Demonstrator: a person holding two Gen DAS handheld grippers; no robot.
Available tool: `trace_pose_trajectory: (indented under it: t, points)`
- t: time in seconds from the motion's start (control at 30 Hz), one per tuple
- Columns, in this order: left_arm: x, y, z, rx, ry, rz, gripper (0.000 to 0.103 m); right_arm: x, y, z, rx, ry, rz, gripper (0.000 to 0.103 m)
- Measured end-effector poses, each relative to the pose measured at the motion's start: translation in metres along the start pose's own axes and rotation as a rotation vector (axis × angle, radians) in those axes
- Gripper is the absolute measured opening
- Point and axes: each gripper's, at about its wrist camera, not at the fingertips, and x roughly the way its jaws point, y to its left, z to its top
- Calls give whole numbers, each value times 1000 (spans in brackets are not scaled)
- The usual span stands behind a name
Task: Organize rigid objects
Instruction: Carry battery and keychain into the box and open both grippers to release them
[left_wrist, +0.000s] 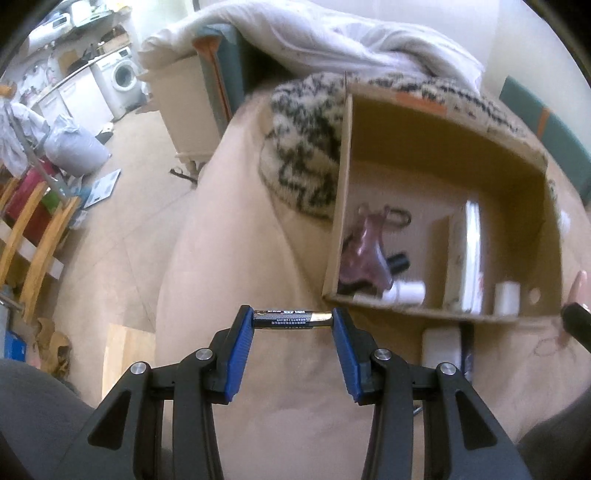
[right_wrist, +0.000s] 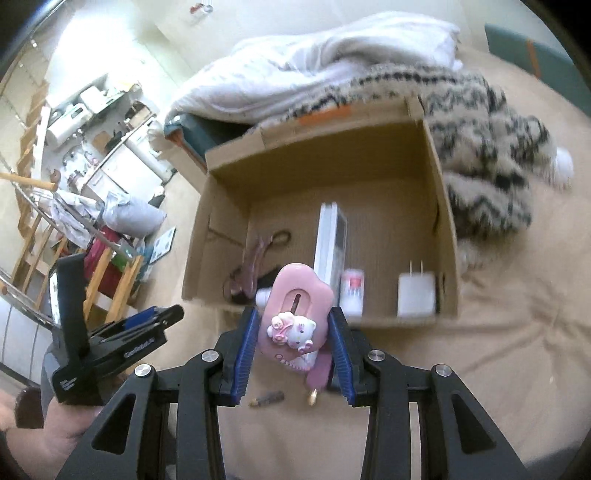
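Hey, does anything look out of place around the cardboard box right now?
Yes. A lone battery lies loose on the beige bed cover outside the cardboard box, below the right gripper, while the other small items are already inside.

The left gripper (left_wrist: 292, 320) jaws clamp a battery (left_wrist: 291, 319) endwise, near the cardboard box (left_wrist: 424, 155).

One cardboard box (right_wrist: 439, 206), two batteries (left_wrist: 291, 318) (right_wrist: 266, 398), one pink cutter (right_wrist: 295, 314), one white charger (right_wrist: 415, 293).
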Motion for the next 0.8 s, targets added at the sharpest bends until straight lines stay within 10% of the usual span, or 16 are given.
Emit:
trace_pose_trajectory:
  t: [0.8]
  points:
    - [43, -93, 75, 246, -75, -62, 40, 70, -25, 55, 13, 42, -115, 41]
